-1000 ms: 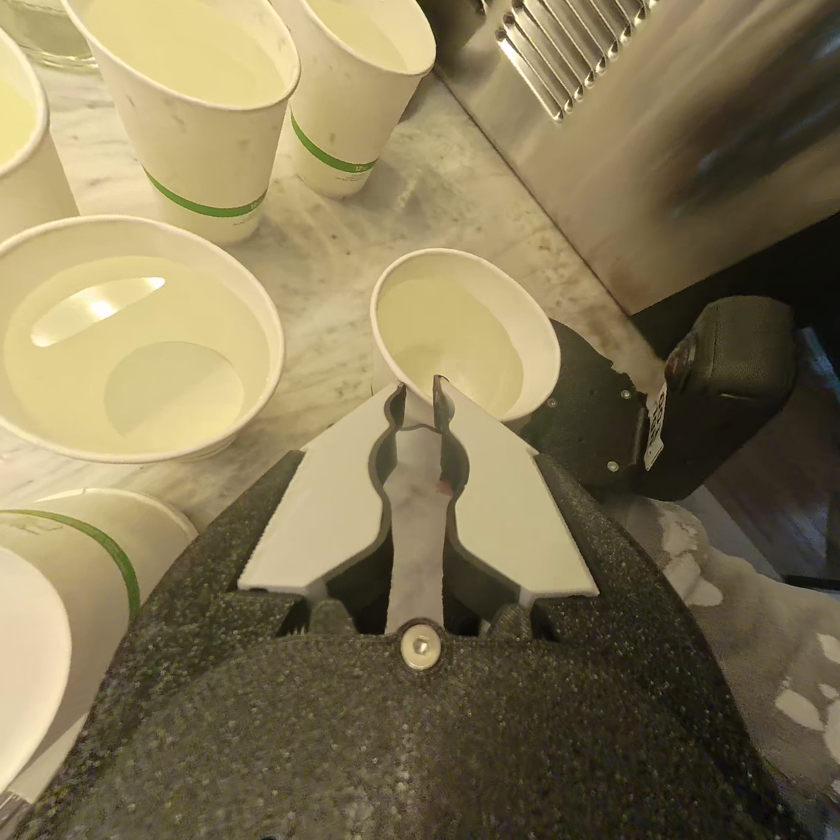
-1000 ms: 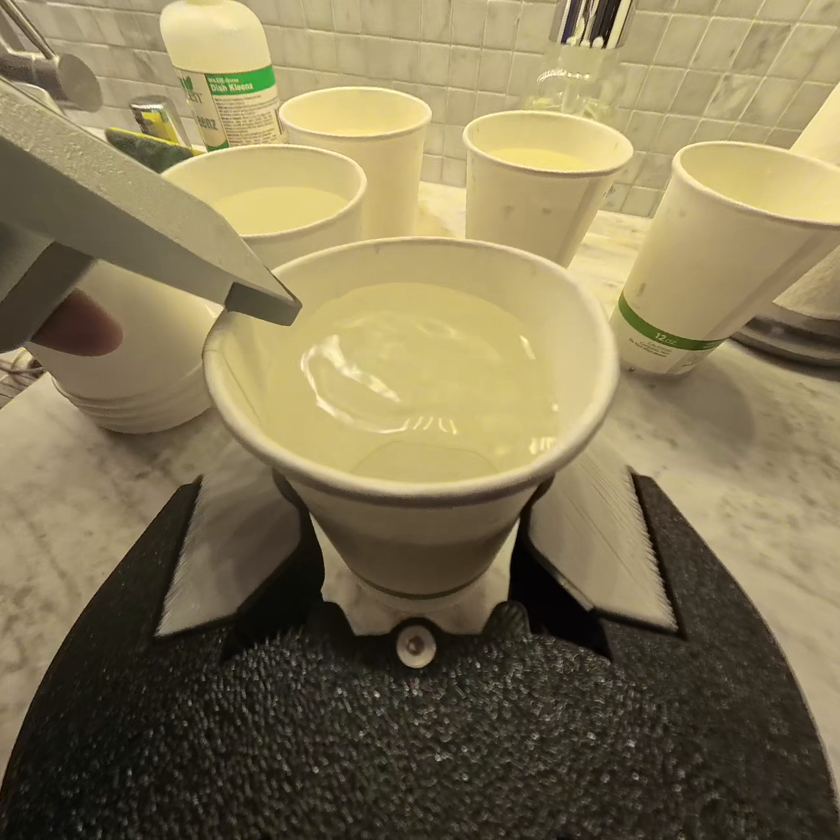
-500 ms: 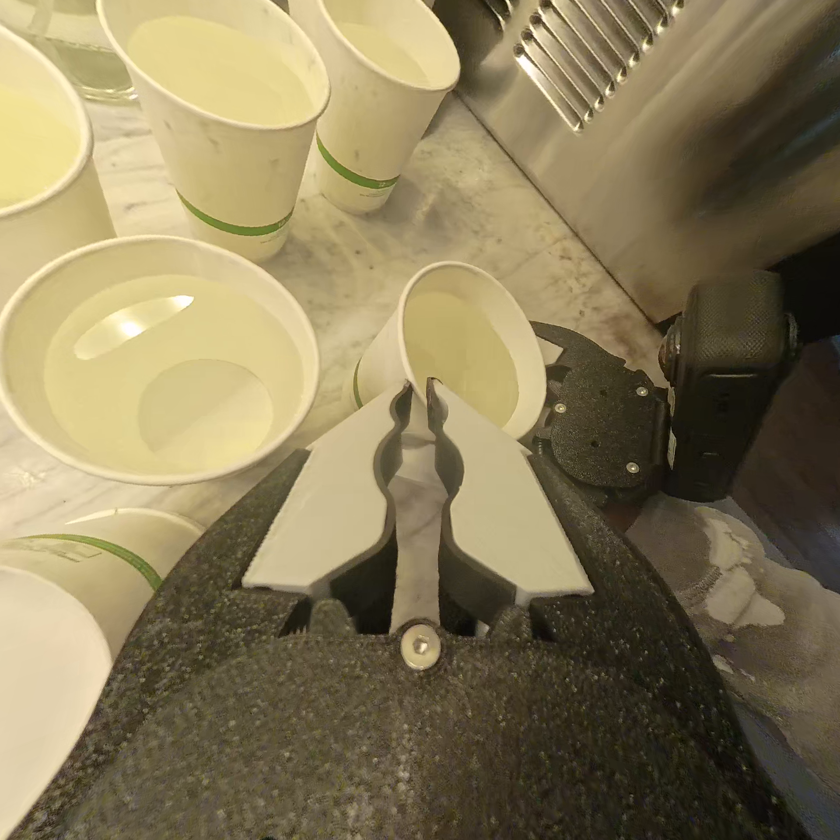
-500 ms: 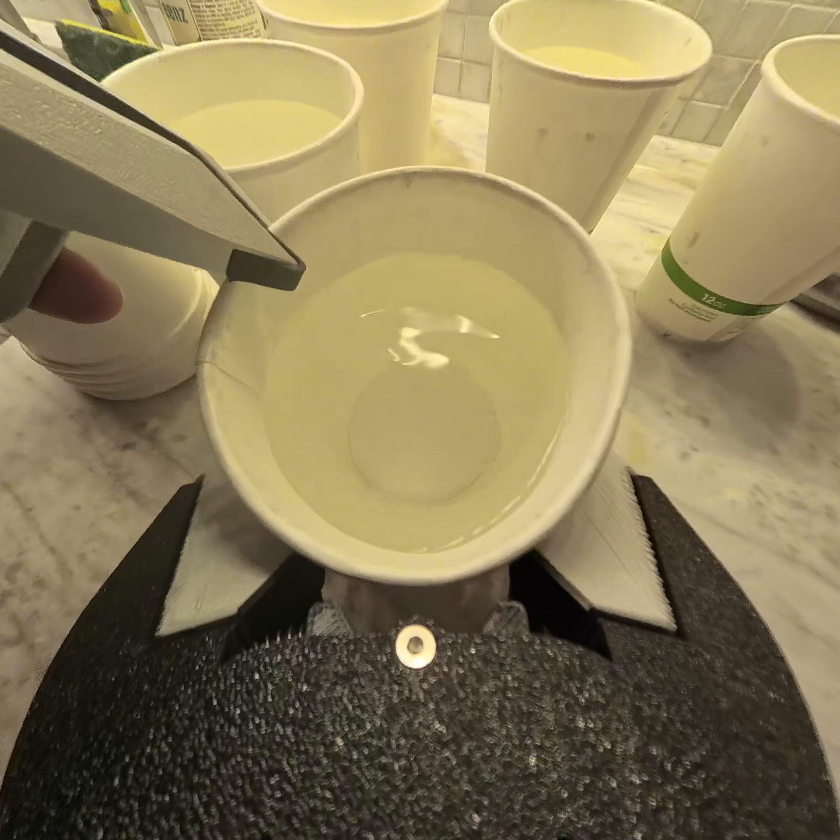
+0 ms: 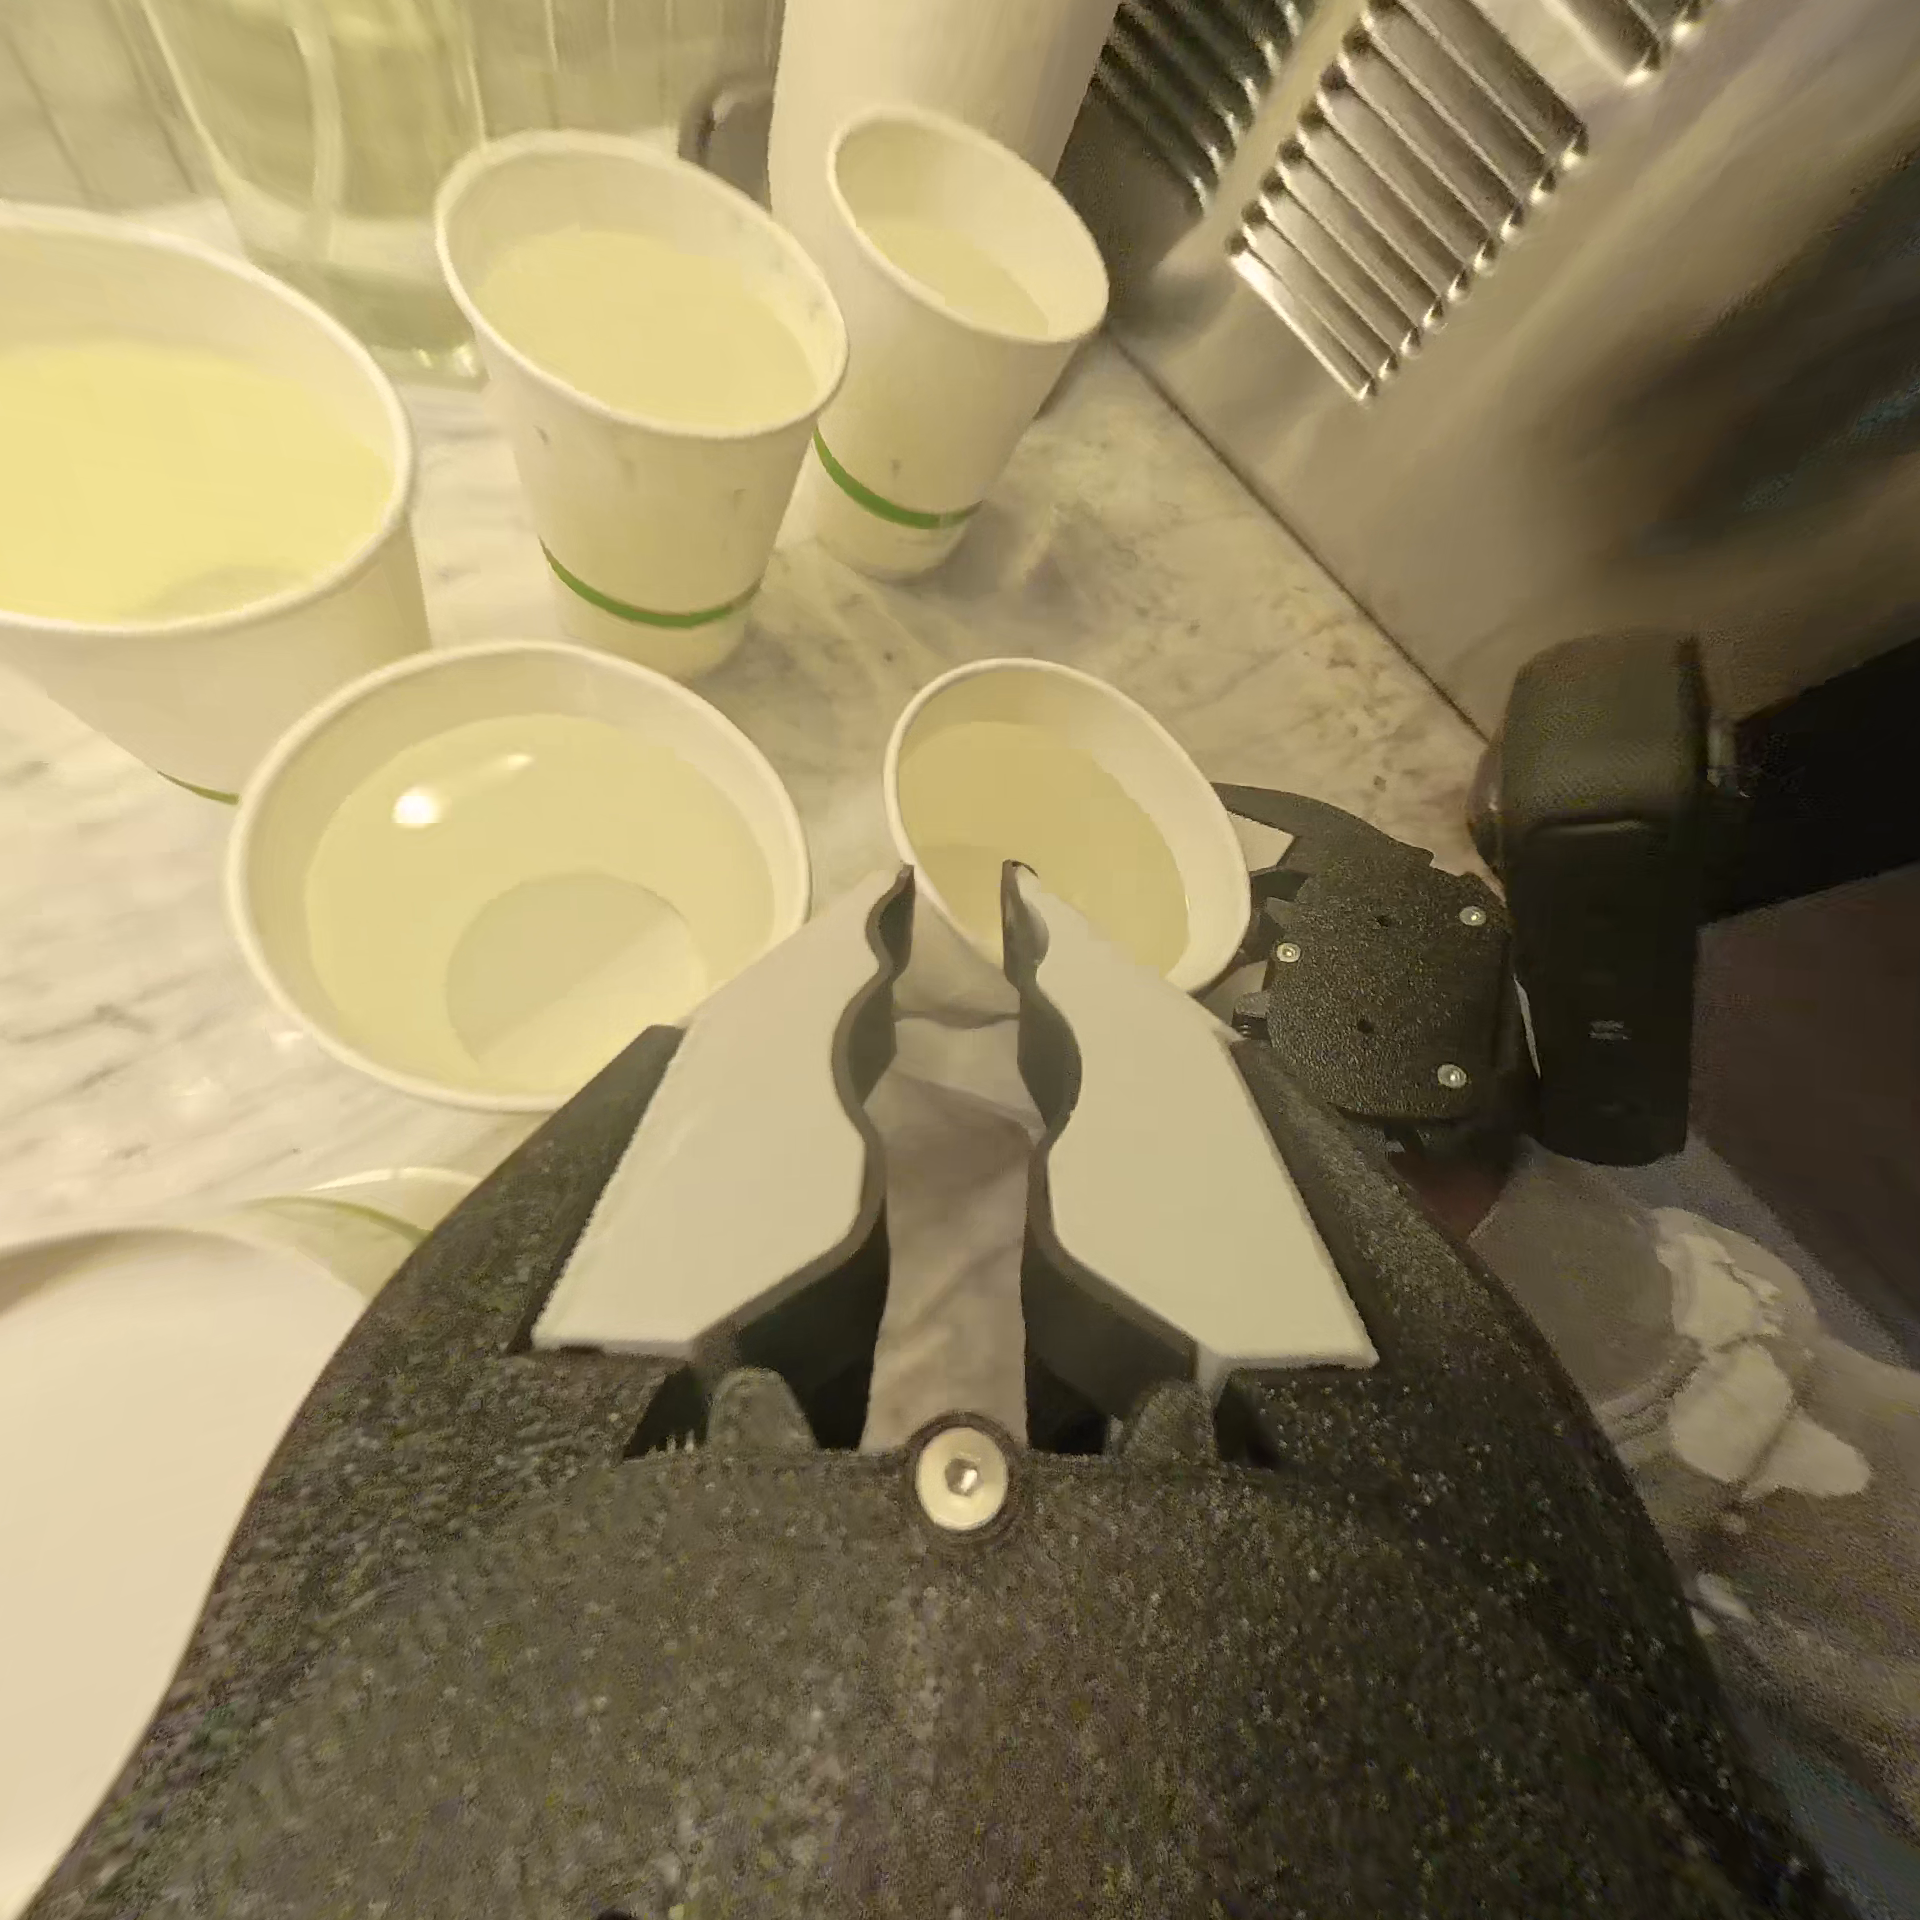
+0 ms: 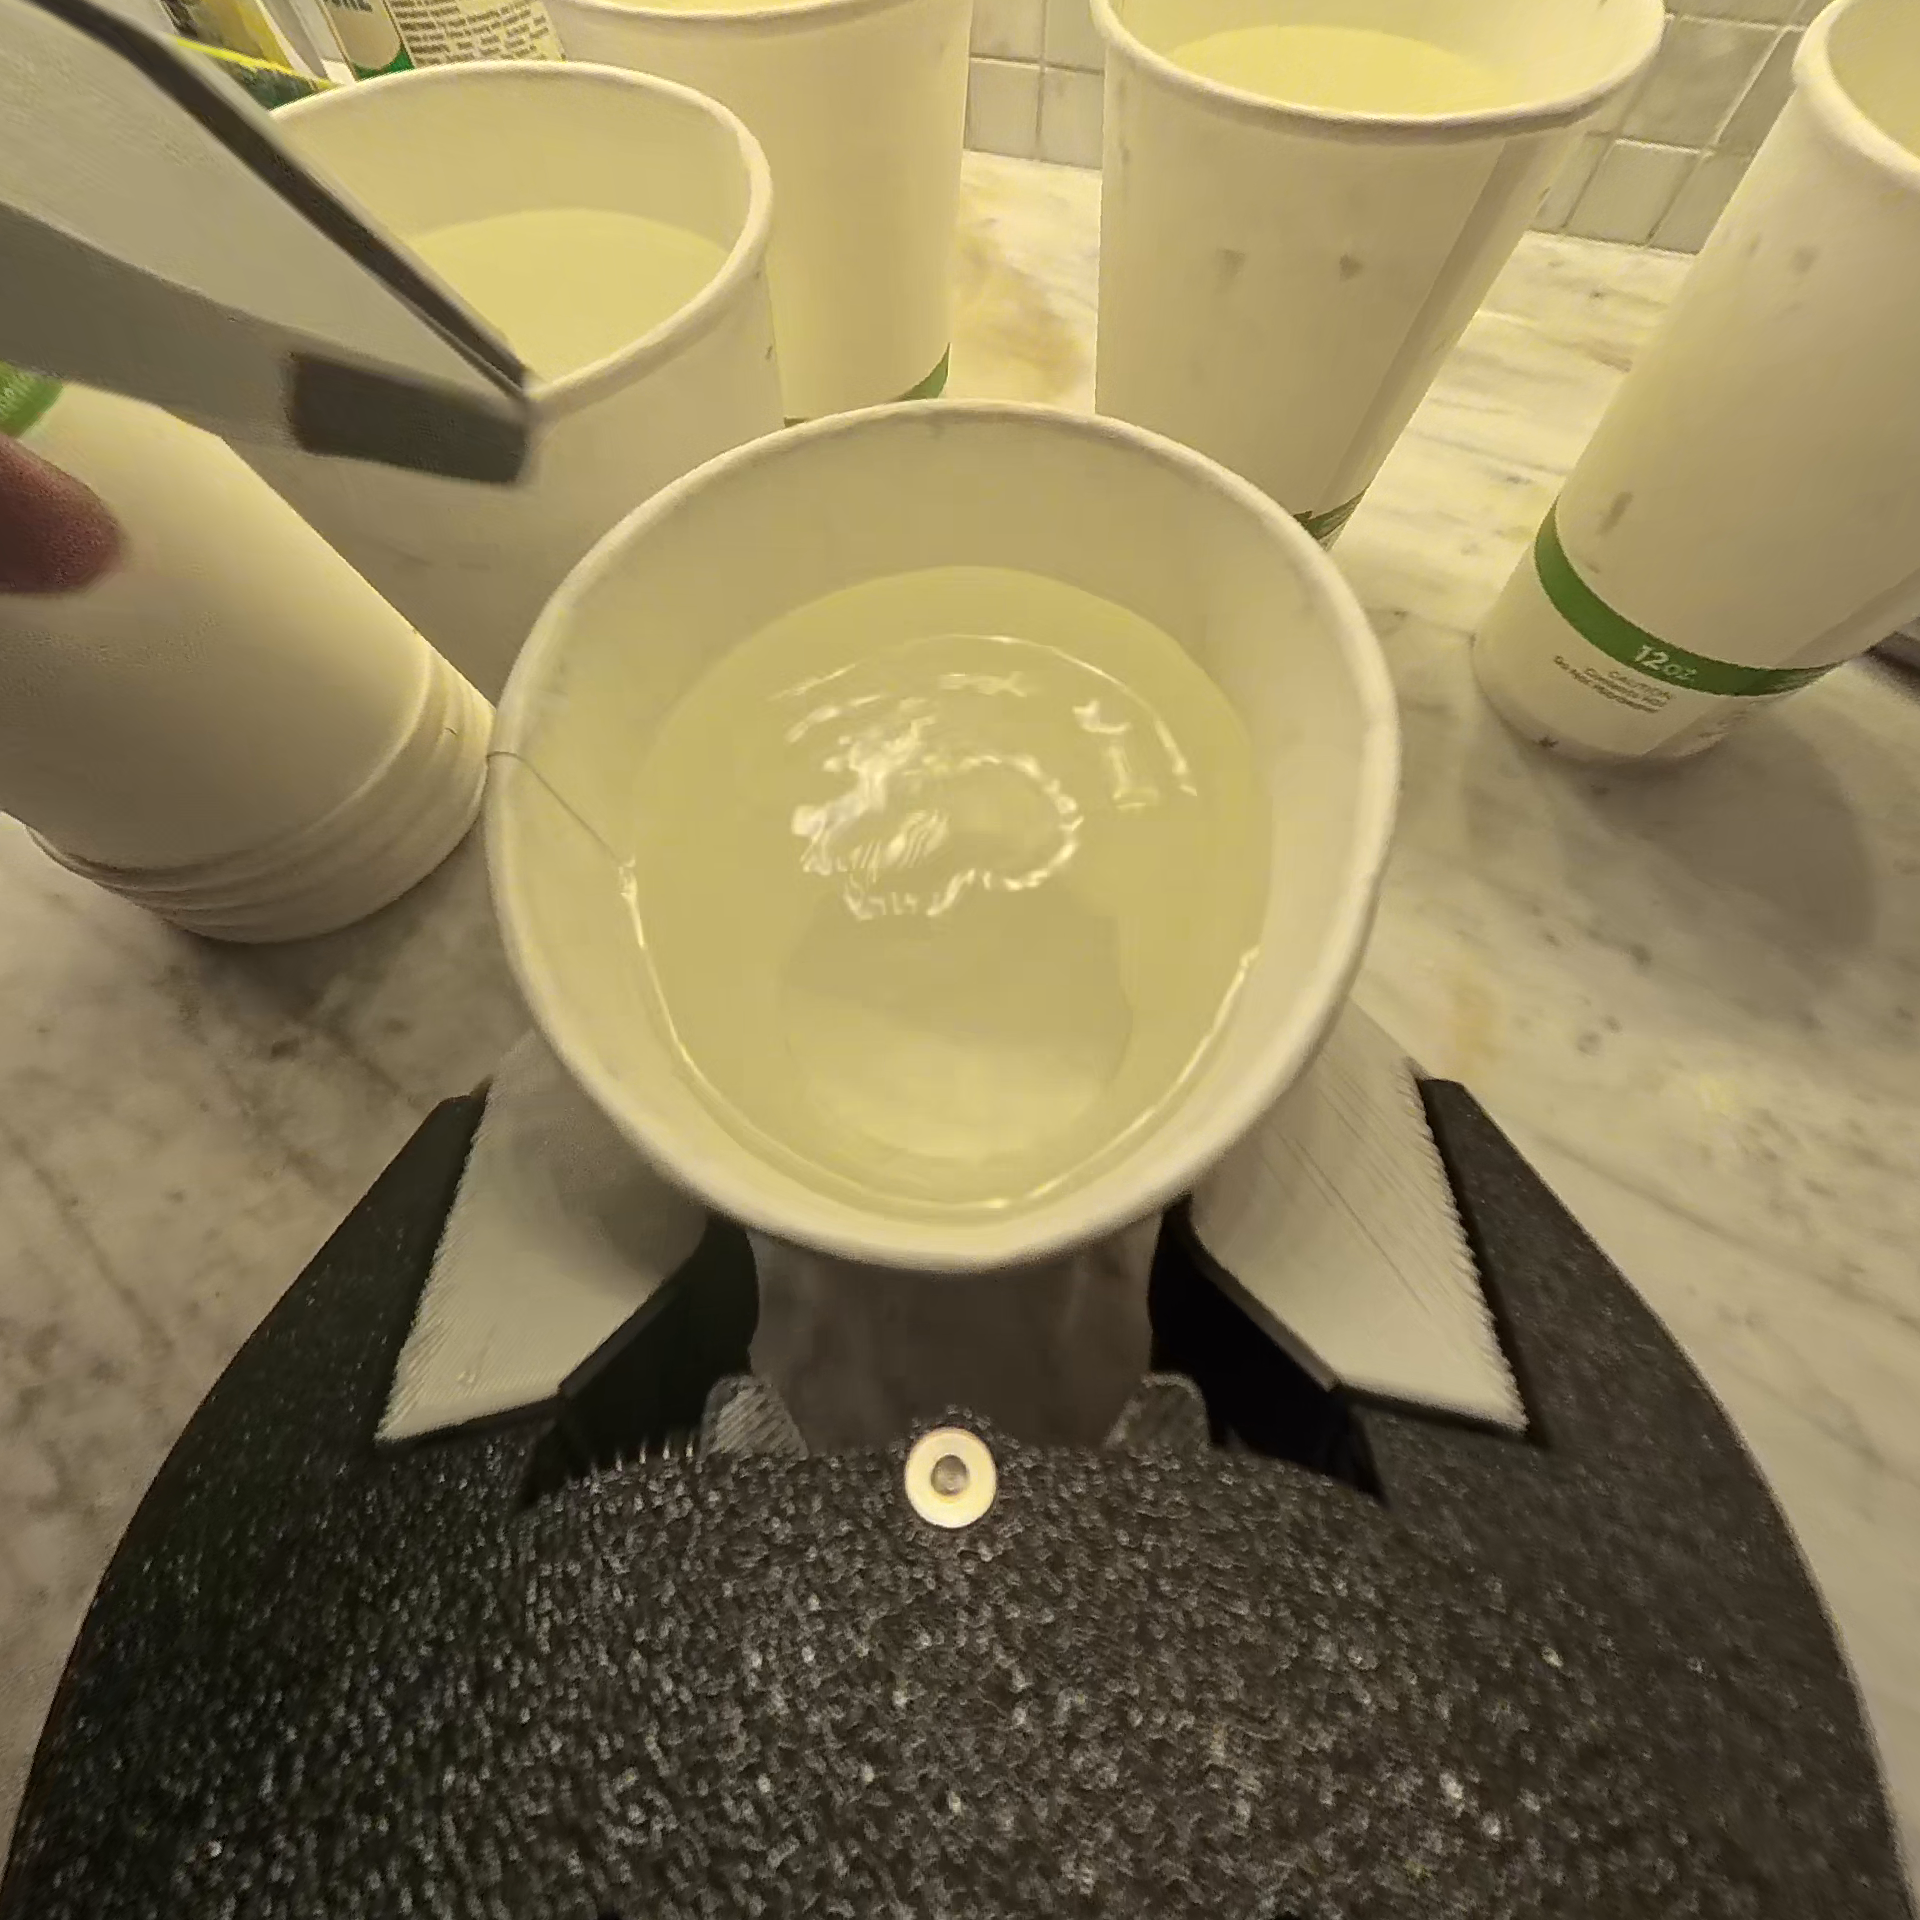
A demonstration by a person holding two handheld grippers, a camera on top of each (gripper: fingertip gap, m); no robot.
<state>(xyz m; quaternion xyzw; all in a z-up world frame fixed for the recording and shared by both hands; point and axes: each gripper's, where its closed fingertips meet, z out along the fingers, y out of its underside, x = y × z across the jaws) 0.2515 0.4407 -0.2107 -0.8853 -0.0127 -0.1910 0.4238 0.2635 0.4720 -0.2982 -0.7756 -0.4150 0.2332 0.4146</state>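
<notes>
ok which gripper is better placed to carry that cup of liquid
Right. The right gripper has its fingers closed on both sides of the paper cup, holding it. The left gripper is slightly open near the rim, gripping nothing.

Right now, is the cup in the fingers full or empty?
Partly full. The held cup has pale liquid rippling inside, its surface below the rim.

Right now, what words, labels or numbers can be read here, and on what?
I won't quote writing; what bears it:
Right-hand cup's green band: small white print.
Bottle label, top left: cut off.
Other cups' green bands: too small to read.
</notes>
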